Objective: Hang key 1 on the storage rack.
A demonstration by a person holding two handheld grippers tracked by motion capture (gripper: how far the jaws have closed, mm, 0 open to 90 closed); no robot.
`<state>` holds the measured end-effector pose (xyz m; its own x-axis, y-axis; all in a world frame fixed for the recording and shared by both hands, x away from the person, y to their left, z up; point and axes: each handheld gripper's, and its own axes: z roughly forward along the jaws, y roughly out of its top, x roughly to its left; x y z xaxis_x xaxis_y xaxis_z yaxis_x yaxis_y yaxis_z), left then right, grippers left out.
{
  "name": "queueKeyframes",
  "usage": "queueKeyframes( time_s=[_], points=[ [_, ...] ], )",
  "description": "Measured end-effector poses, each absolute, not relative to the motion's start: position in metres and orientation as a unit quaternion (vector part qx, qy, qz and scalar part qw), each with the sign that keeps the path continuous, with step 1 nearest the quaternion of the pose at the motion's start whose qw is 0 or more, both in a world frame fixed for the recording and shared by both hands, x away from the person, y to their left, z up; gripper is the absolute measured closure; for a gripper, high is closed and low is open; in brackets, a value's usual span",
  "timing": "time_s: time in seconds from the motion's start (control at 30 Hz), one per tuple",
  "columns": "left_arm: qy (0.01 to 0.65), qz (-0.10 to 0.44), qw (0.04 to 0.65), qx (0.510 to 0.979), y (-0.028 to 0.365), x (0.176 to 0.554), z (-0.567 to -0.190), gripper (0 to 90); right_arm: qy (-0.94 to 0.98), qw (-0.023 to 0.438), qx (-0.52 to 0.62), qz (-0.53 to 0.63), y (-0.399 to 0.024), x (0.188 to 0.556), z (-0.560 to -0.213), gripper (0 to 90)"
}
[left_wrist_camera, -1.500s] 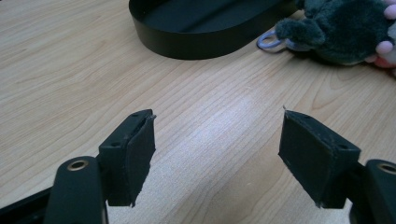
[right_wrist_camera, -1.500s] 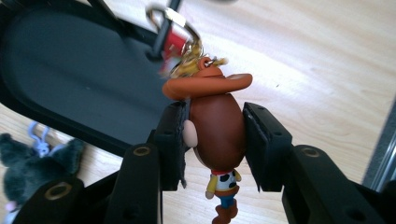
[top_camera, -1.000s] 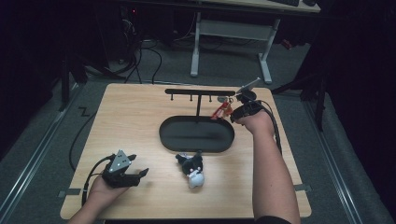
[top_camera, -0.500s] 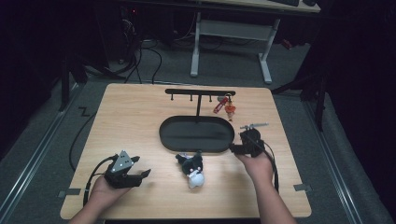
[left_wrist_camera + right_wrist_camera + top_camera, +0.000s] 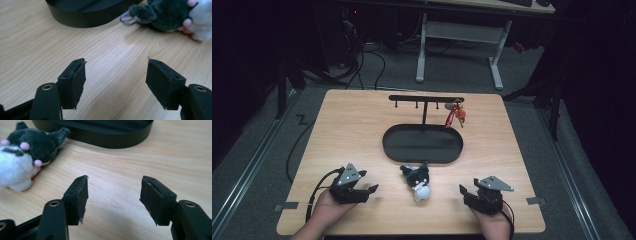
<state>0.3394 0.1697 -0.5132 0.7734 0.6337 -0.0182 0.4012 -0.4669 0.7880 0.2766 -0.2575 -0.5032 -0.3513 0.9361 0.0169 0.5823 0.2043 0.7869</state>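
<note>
A small black-and-white plush toy (image 5: 418, 182) lies at lower centre on the light wooden surface (image 5: 352, 130), just below the black oval tray (image 5: 422, 145). The left tool (image 5: 368, 190) has just been narrowing yet stands spread and empty at lower left. The right tool (image 5: 464, 192) is spread and empty at lower right.

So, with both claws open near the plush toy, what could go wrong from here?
1. The plush keychain lies apart from both open claws, the left claw and the right claw; a low approach might push it instead of gripping it.
2. Its small ring rests against the black oval tray, so it could catch on the rim when lifted.
3. The red keychain already hangs on the rack; a careless reach may knock it.
</note>
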Motion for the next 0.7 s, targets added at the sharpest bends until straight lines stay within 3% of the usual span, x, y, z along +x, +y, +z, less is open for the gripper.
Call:
queueKeyframes(
  time_s=[0.23,0.43,0.53,0.7],
  points=[
    [0.332,0.136,0.422,0.832,0.164,0.339,-0.513,42.0,0.736,0.236,0.51,0.377,-0.257,0.269,-0.501,39.0],
    [0.345,0.119,0.408,0.837,0.141,0.351,-0.518,64.6,0.743,0.233,0.489,0.393,-0.267,0.249,-0.505,40.9],
    [0.355,0.124,0.406,0.833,0.119,0.358,-0.517,83.0,0.739,0.221,0.495,0.401,-0.27,0.251,-0.507,40.8],
    [0.349,0.094,0.398,0.843,0.069,0.355,-0.527,89.2,0.747,0.209,0.477,0.413,-0.269,0.256,-0.507,41.8]
  ],
)
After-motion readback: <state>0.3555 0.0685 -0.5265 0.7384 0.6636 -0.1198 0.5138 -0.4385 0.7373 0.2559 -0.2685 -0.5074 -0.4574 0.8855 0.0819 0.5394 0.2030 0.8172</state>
